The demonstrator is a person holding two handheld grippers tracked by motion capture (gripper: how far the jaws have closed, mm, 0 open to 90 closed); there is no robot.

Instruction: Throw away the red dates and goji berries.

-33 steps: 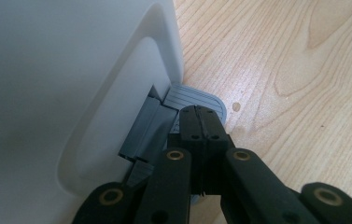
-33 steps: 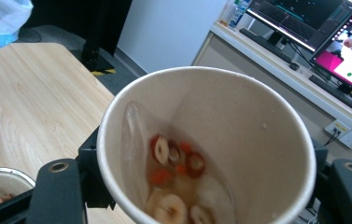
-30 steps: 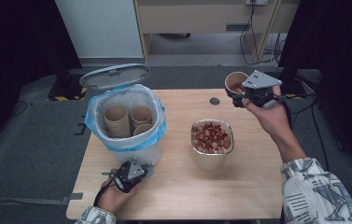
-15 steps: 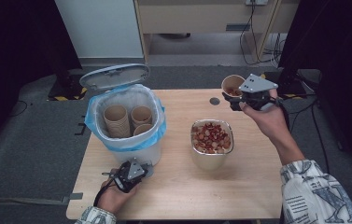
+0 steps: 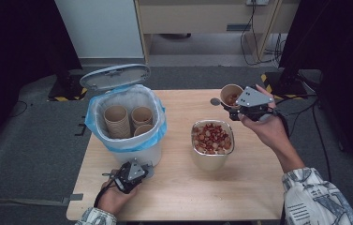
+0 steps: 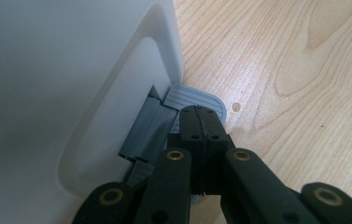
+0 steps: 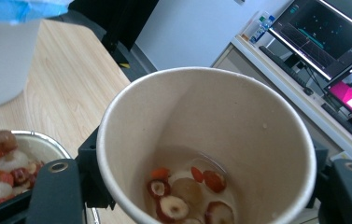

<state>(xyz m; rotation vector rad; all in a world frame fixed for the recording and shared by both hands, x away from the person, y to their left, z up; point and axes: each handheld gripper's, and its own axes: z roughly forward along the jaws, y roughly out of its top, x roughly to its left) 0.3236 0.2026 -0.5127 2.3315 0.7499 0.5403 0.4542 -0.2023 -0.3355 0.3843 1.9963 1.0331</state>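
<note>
The right gripper point(image 5: 238, 107) is holding a paper cup point(image 5: 231, 95) up at about two o'clock over the desk point(image 5: 239, 187), jaws clamped on either side of the cup's wall. In the right gripper view the cup point(image 7: 206, 144) is carrying a few red-and-white fruit slices point(image 7: 183, 193) in a little liquid at the bottom. Just below it, near the desk's centre, the metal bowl point(image 5: 212, 139) is sitting heaped with the same pieces.

Down at seven o'clock the left gripper point(image 5: 139, 167) is pressing its jaws, squeezed together on nothing, onto the grey pedal point(image 6: 197, 100) at the foot of the white bin point(image 5: 129, 124), and the lid point(image 5: 114, 76) is standing open. Three empty cups point(image 5: 129, 121) are already lying in the blue liner.

My read: this cup is not yet emptied, so tipping it into the bowl and binning it are both left.

Hard to make out: the small dark disc point(image 5: 215, 101) beside the cup, and how much liquid the cup has.
</note>
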